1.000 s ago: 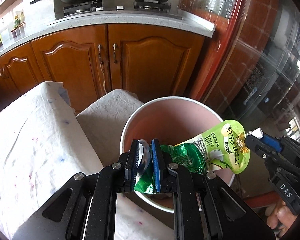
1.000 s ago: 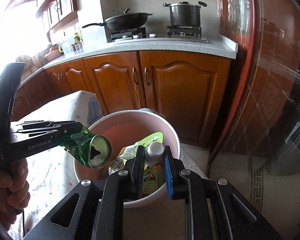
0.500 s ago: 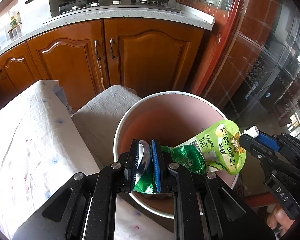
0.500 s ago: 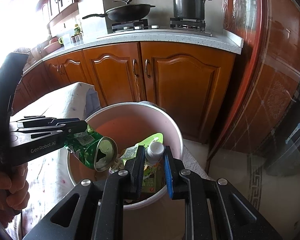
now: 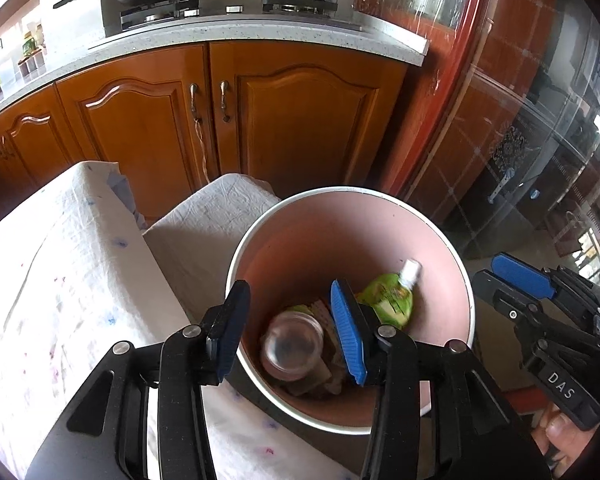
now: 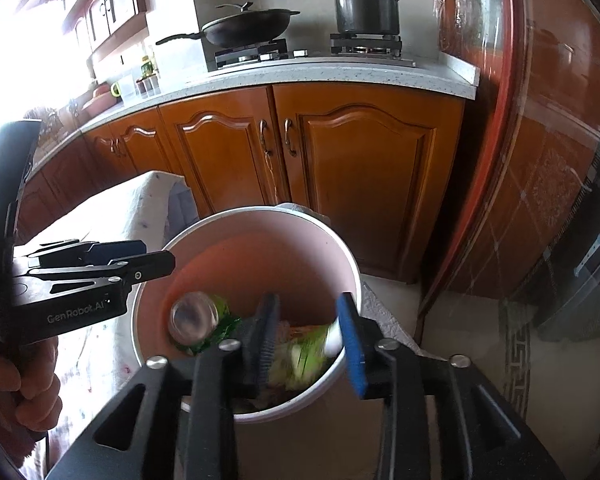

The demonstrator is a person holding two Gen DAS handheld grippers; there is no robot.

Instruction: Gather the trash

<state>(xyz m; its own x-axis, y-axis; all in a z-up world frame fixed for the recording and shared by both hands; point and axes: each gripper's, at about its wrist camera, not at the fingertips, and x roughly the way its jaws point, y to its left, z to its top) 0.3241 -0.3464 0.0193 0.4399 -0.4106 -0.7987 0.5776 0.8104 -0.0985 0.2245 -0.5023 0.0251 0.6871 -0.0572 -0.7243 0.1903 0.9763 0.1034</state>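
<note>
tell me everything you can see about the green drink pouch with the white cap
The green drink pouch with the white cap is a soft, glossy, crumpled plastic pouch with a screw spout at one end. It is inside the round pink bucket with a white rim, cap toward the far wall, beside a crushed green can. Both grippers above are open and clear of it. The right wrist view blurs it.

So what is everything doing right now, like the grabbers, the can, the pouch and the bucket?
Left gripper: jaws open, empty, over the bucket.
Right gripper: jaws open, empty, over the bucket.
Can: crushed, loose inside the bucket.
Pouch: loose inside the bucket, cap on.
Bucket: upright, open, holding trash.
Cabinet doors: shut.
Pot: on the stove, lid on.
Pan: on the stove.
</note>
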